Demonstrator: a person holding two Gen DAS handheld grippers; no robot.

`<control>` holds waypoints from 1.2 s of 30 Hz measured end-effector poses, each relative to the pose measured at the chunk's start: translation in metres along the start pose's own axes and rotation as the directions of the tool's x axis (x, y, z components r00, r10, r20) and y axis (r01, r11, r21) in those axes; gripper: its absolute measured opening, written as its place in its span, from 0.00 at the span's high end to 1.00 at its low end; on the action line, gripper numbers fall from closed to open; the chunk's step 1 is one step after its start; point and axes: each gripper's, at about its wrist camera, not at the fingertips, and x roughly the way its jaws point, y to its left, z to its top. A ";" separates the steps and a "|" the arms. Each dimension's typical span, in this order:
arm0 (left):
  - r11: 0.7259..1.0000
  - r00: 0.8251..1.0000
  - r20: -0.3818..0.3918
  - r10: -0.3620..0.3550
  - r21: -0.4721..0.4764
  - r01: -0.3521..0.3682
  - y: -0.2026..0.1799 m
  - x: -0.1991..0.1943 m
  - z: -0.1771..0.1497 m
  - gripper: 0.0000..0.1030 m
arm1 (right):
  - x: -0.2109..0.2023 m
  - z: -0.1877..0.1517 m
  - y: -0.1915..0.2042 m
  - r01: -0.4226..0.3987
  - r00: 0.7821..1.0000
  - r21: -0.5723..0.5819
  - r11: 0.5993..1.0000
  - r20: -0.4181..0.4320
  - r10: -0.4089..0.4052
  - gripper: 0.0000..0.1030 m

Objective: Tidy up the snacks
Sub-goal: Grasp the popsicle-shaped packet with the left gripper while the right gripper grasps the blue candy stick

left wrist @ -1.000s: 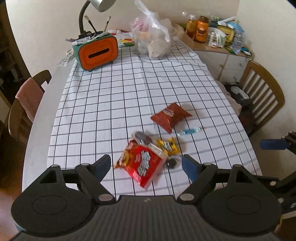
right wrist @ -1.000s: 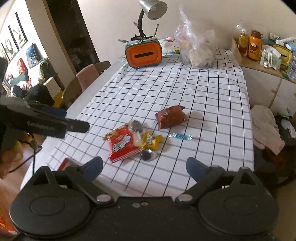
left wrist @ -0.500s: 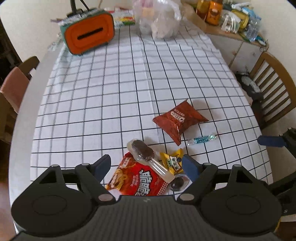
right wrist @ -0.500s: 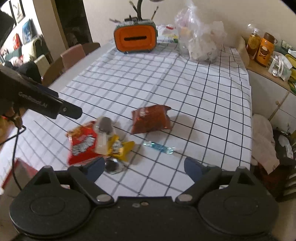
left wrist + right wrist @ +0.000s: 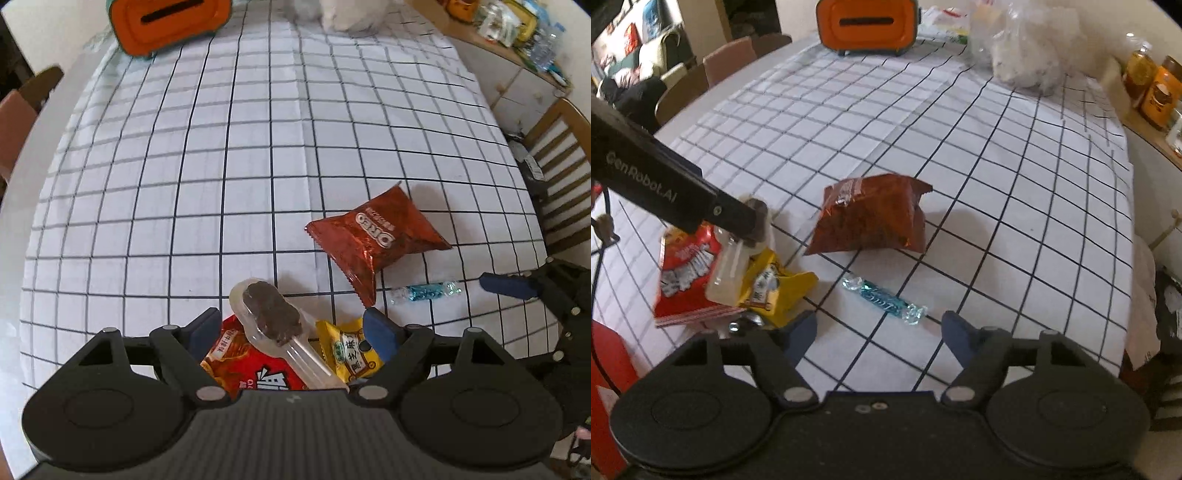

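Blue wrapped candy lies slantwise just ahead of our right gripper, jaws closing, nothing pinched; left gripper hangs spread over the pile.

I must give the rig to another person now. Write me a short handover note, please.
Left gripper: open, above the snack pile, holding nothing.
Right gripper: jaws just closing but empty, near the blue candy.
Pile: red bag, clear-wrapped chocolate bar, yellow packet. Oreo bag lies apart on the checked cloth.
Done: nothing sorted yet.
Left: pick up and organize all snacks.
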 end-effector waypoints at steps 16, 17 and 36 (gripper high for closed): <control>0.999 0.997 -0.063 0.052 0.002 -0.052 -0.007 0.036 0.007 0.36 | 0.034 0.011 0.004 -0.030 1.000 -0.072 0.997 -0.007 0.030 0.64; 0.998 0.996 -0.069 0.060 -0.003 -0.060 -0.006 0.039 0.007 0.38 | 0.034 0.010 0.005 -0.029 1.000 -0.067 0.997 0.001 0.029 0.65; 0.999 0.997 -0.058 0.048 -0.013 -0.049 -0.003 0.055 0.019 0.60 | 0.019 -0.005 0.003 -0.040 0.997 0.139 0.989 0.068 0.031 0.89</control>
